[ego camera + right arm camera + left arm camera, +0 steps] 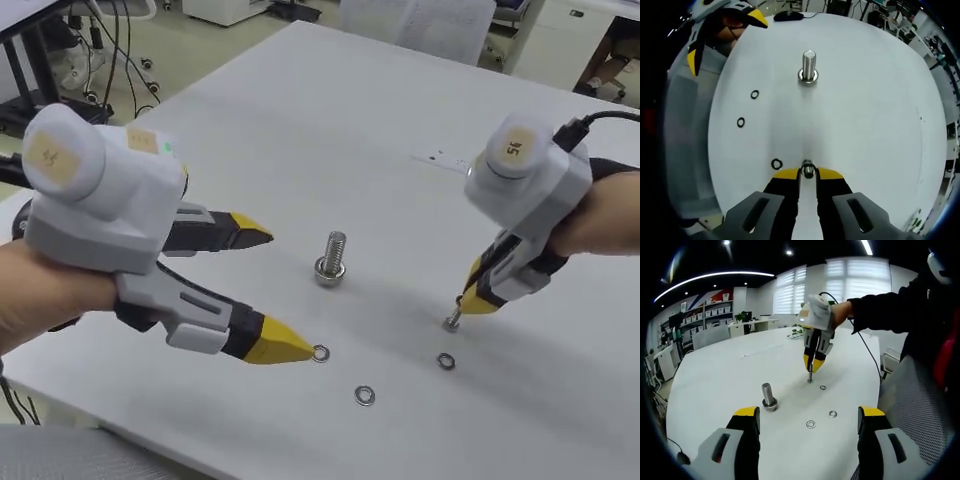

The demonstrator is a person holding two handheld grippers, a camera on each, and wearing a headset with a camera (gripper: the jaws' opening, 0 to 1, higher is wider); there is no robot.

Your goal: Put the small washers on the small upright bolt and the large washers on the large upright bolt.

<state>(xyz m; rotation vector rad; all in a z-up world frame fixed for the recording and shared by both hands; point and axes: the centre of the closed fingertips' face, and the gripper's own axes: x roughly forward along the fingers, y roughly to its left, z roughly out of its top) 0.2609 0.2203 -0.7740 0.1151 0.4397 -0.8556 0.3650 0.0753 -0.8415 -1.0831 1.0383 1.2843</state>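
The large upright bolt (333, 254) stands mid-table with a washer stack at its base, also seen as large bolt (768, 395) and large bolt (808, 64). My right gripper (467, 304) points down, shut on the small upright bolt (452, 321); the small bolt (808, 169) sits between its yellow tips. Three small washers lie flat: one washer (320, 353) just off my left gripper's lower fingertip, another washer (365, 396) nearer the front, and a third washer (446, 361) beside the small bolt. My left gripper (284, 294) hovers wide open with nothing in it, its own view showing left gripper (809, 413).
The white table (330, 120) stretches far behind the bolts. Its front edge runs close below the washers. A small label (440, 157) lies on the far right of the tabletop. Office desks and chairs stand beyond.
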